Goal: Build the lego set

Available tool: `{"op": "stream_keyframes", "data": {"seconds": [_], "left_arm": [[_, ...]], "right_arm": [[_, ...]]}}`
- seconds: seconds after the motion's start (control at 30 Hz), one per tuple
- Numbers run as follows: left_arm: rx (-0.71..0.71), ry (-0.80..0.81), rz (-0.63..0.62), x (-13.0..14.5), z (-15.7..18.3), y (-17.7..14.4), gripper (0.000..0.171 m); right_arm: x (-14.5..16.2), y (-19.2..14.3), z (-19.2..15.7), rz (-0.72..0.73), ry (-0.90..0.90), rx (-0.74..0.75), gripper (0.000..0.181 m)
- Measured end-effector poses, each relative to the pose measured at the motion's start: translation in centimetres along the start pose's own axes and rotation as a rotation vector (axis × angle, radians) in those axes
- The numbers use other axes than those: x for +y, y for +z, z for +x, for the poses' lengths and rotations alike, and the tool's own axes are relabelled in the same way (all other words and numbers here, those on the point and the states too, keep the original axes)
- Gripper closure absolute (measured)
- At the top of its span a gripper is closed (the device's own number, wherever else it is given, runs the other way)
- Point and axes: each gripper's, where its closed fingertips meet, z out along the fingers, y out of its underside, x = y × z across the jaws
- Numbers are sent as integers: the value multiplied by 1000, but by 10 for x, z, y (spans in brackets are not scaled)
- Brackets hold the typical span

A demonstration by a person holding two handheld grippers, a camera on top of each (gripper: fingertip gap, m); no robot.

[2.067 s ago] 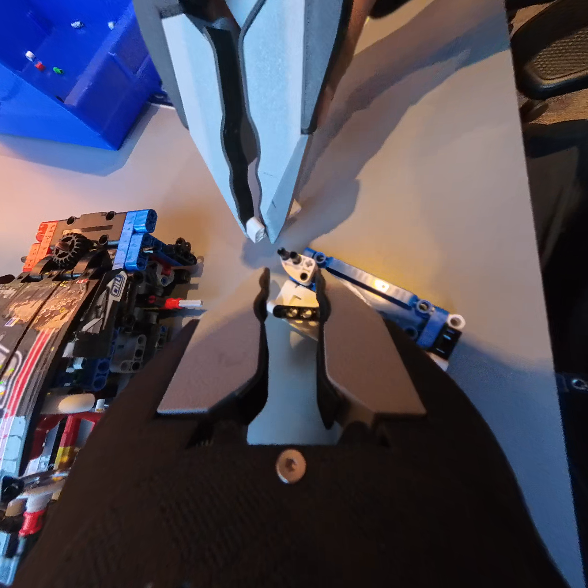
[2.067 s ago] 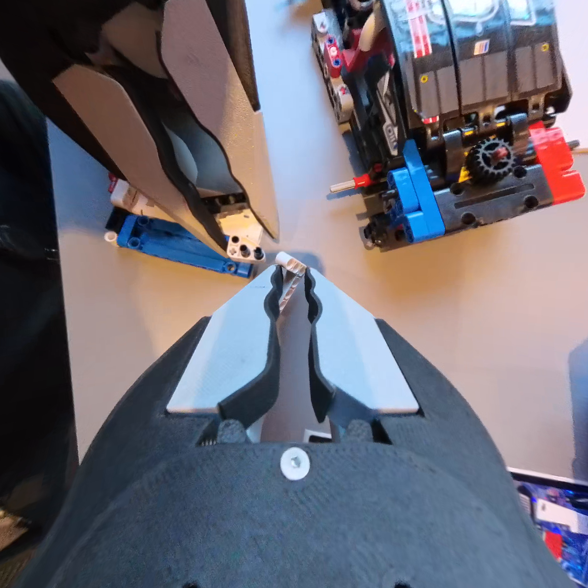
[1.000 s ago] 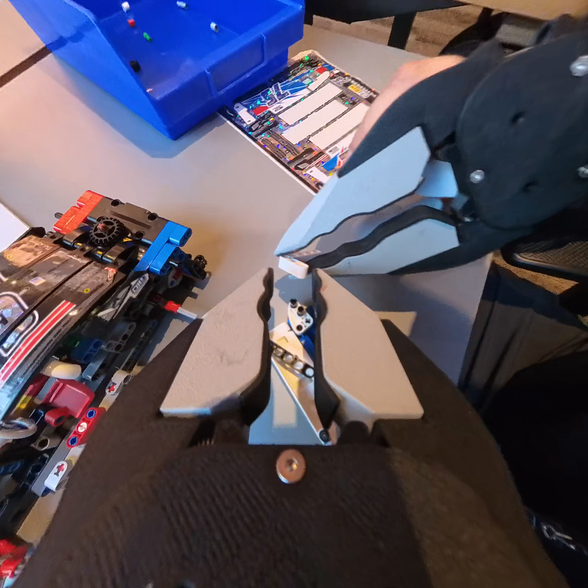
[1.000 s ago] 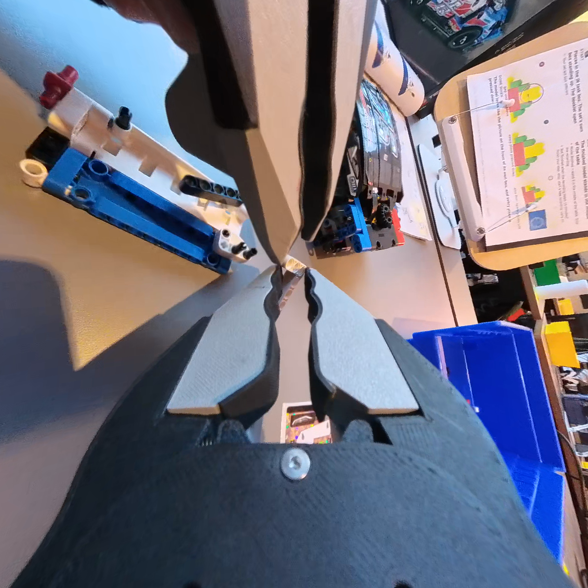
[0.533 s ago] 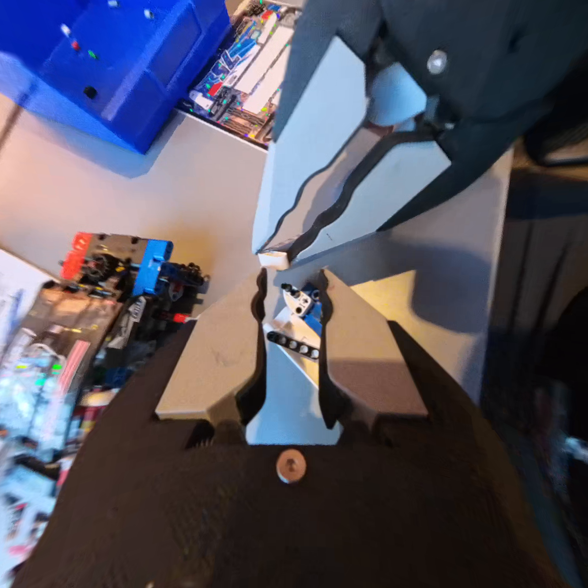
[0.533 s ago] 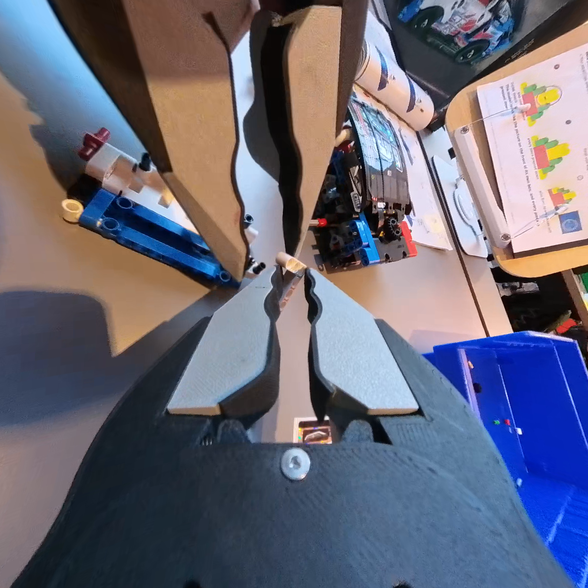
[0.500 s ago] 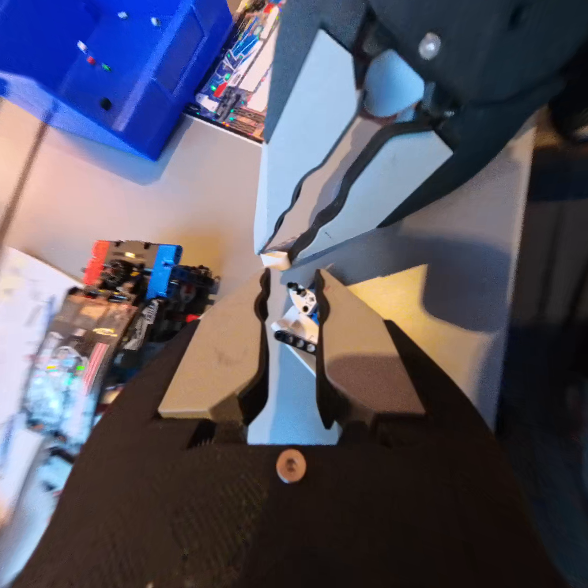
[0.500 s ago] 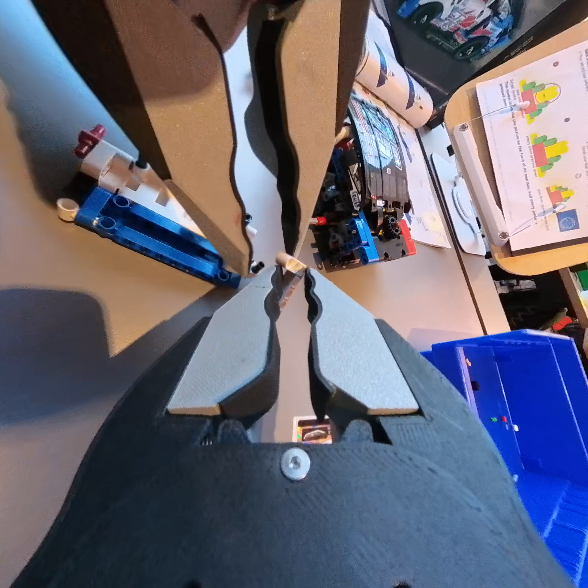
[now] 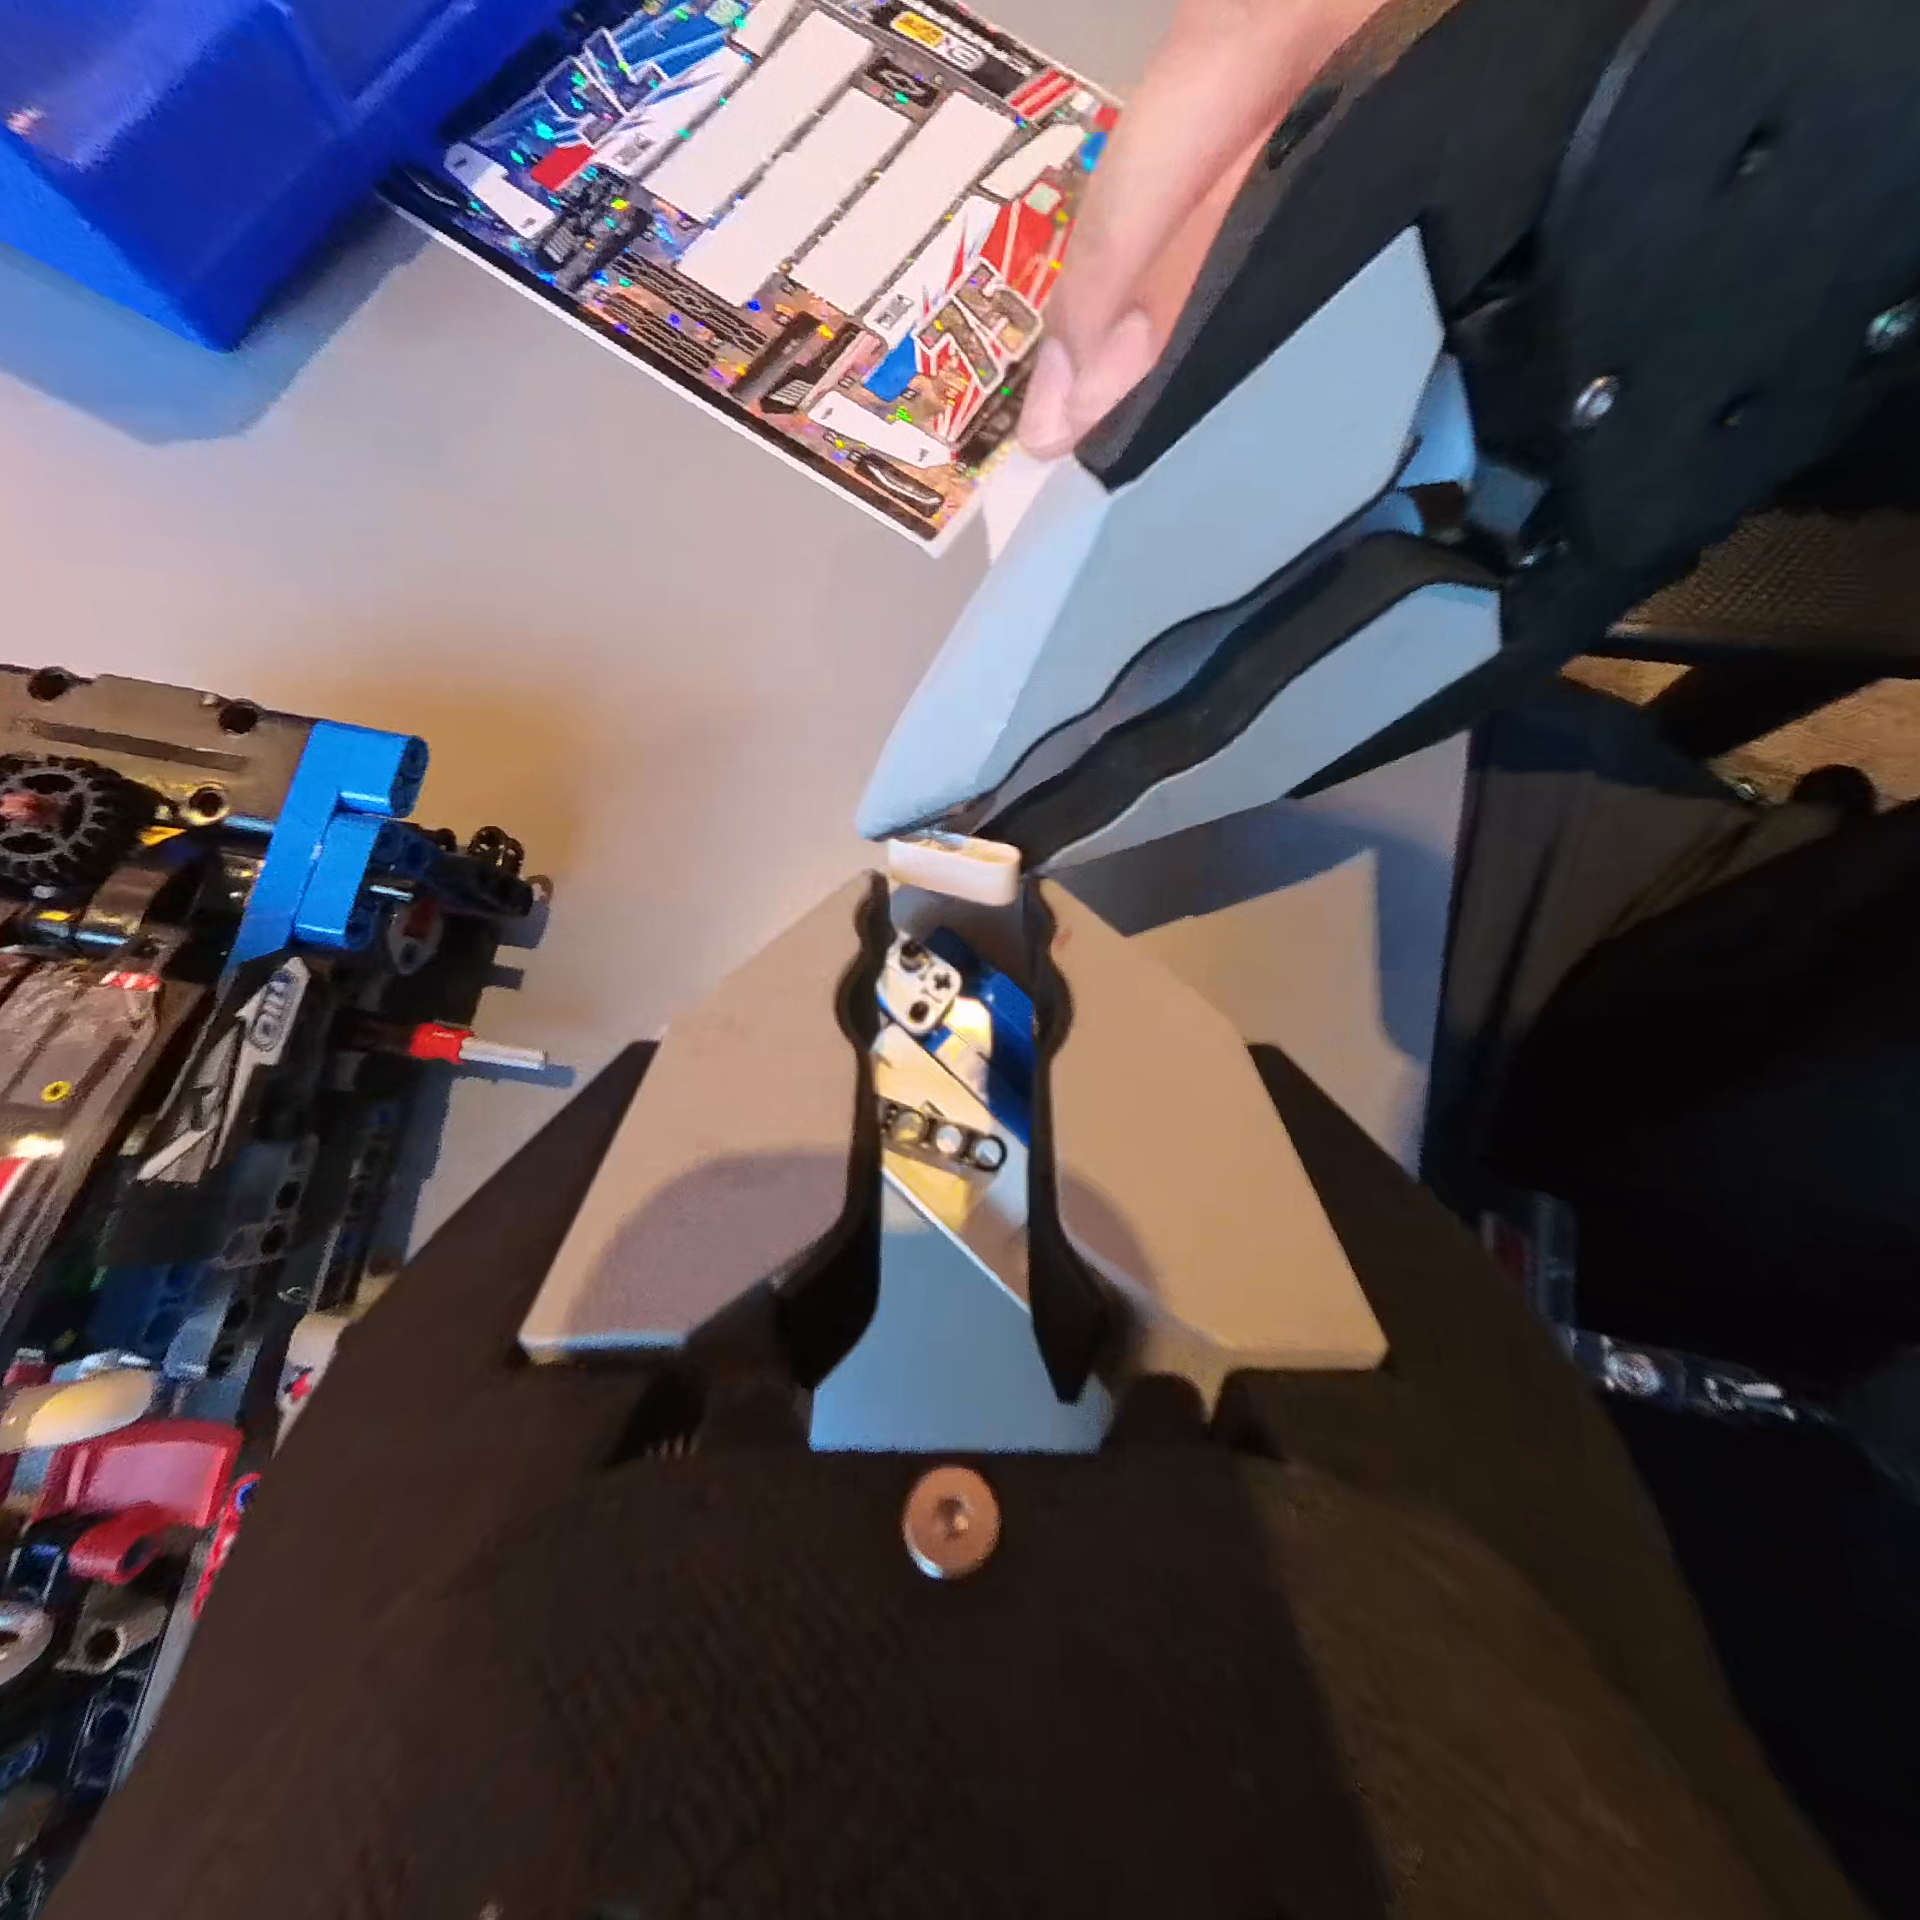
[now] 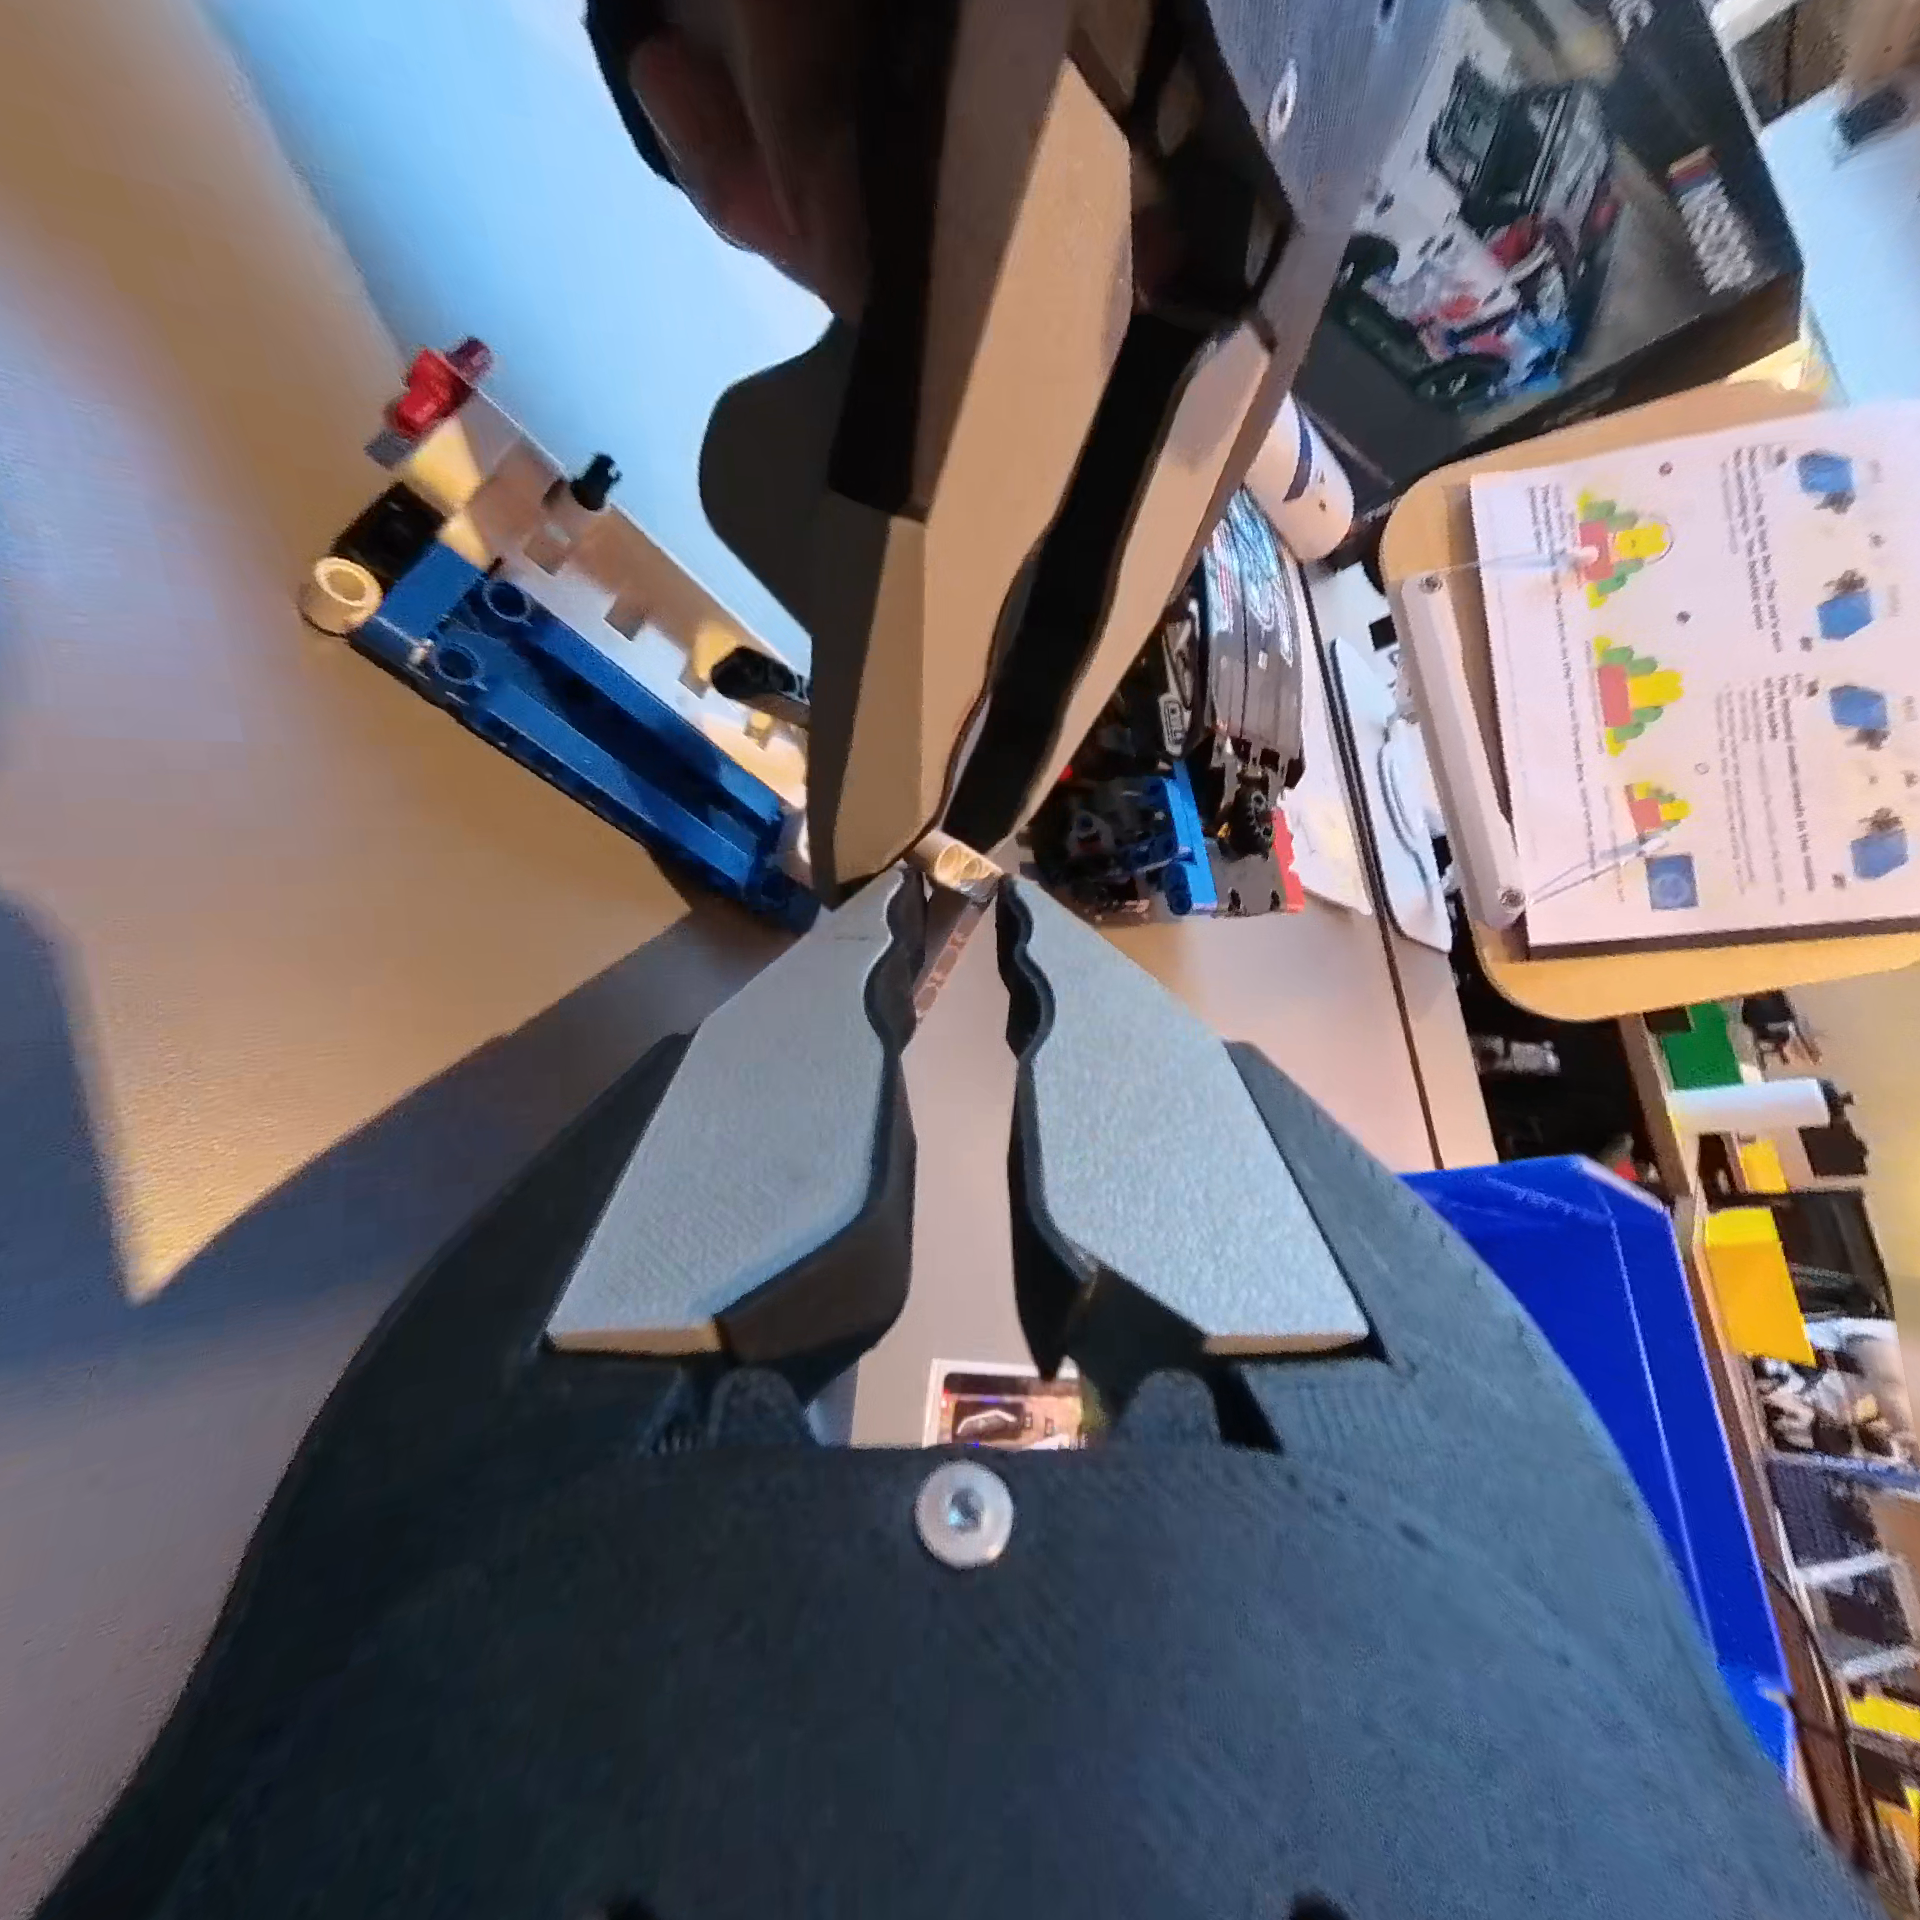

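My right gripper (image 10: pixel 956 894) is shut on a small white beam (image 10: pixel 958 864) that sticks out past its tips. In the left wrist view the right gripper (image 9: pixel 956 831) comes in from the upper right, with the white beam (image 9: pixel 951 871) lying across the tips of my left gripper (image 9: pixel 951 904). The left gripper stands part open, and its tips (image 10: pixel 914 852) meet the beam. A blue and white sub-assembly (image 9: pixel 935 997) lies on the table under the left fingers and also shows in the right wrist view (image 10: pixel 582 686). The part-built car model (image 9: pixel 208 935) sits to the left.
A blue bin (image 9: pixel 156 156) and a sticker sheet (image 9: pixel 779 208) lie at the back. The table edge runs down the right, with a dark chair beyond. In the right wrist view an instruction page on a board (image 10: pixel 1683 675), the set's box (image 10: pixel 1558 187) and the blue bin (image 10: pixel 1621 1351) stand around. Both grippers' tips are close together, under 4 cm apart.
Both grippers have swung and closed in on each other. The white beam in the right gripper has come between the left fingertips. The left jaw gap looks unchanged.
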Motion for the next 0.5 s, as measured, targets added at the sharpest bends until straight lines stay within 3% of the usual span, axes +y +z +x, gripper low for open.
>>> {"op": "stream_keyframes", "data": {"seconds": [0.23,0.5], "left_arm": [[171,23,-4,1,17,-4,149],[308,-55,50,-4,28,-8,149]], "right_arm": [[-11,-9,-8,81,-20,-36,170],[-17,-17,-8,152,34,-71,170]]}}
